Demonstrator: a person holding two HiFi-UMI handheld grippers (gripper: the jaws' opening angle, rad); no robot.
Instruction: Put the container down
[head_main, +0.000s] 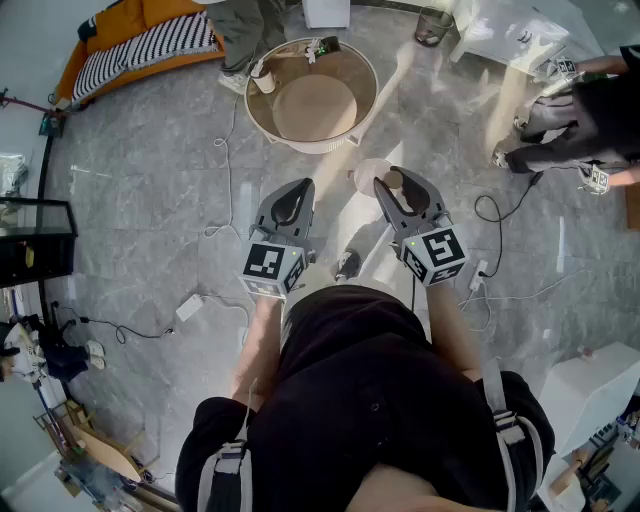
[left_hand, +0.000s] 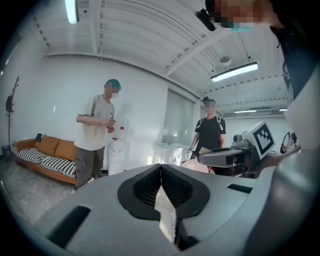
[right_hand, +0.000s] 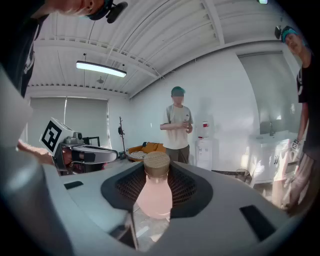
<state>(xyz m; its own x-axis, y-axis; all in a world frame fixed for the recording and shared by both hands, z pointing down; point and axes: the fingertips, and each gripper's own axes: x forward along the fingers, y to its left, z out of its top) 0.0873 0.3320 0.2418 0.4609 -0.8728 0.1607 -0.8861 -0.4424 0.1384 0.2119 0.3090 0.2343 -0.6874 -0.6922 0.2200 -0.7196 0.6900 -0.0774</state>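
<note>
Overhead, container (head_main: 368, 174) half behind right gripper (right_hand: 157, 166), in its pinch; left gripper (left_hand: 161, 167) pressed together.

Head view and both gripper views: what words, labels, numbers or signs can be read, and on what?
No readable text in any view.
Left cube and right cube: black-and-white square markers only, no letters.
Water dispenser: a red label on top, too small to read.
Bottle: no print shows.
</note>
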